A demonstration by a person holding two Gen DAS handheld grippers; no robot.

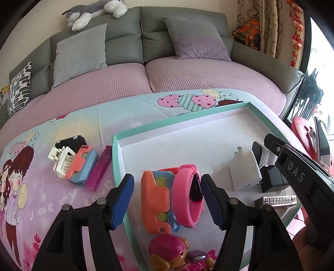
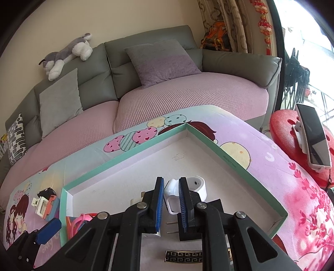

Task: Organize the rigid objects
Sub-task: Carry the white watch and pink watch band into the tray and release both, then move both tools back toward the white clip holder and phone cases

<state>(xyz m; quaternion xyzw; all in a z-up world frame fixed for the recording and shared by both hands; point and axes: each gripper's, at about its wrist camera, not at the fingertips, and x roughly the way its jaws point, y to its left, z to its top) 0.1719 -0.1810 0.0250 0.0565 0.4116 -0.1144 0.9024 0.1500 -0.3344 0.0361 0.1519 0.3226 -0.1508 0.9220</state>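
Straddling the near-left wall of a shallow teal-rimmed box (image 1: 117, 158), the left gripper (image 1: 167, 200) stands wide apart, nothing in its grip. Between its blue pads lie two things in the box: an orange-and-blue toy (image 1: 156, 200) and a pink watch (image 1: 187, 193), the watch touching the right-hand pad. Nearest the camera, under the fingers, sits one pink dog figure (image 1: 169, 252).

Right of the left gripper, inside the box, I count one white charger (image 1: 246, 175), one black charger (image 1: 271, 179) just beside it, and one patterned metal bar (image 1: 277, 201) nearer. The right gripper (image 2: 170, 205) is nearly closed, its pads narrow around the band of a white watch (image 2: 194, 185); contact on both sides is unclear. Two plug prongs show just below its fingertips.

Left of the left gripper, outside the box on the cartoon-print cloth (image 1: 62, 204), four things cluster: a magenta lighter (image 1: 100, 168) nearest the box wall, a second orange-and-blue toy (image 1: 83, 166), a white hair claw (image 1: 62, 162) touching it, and a black object (image 1: 71, 141) behind.

Beyond stands a grey sofa (image 1: 125, 41) with a plush husky (image 1: 96, 10) on top.
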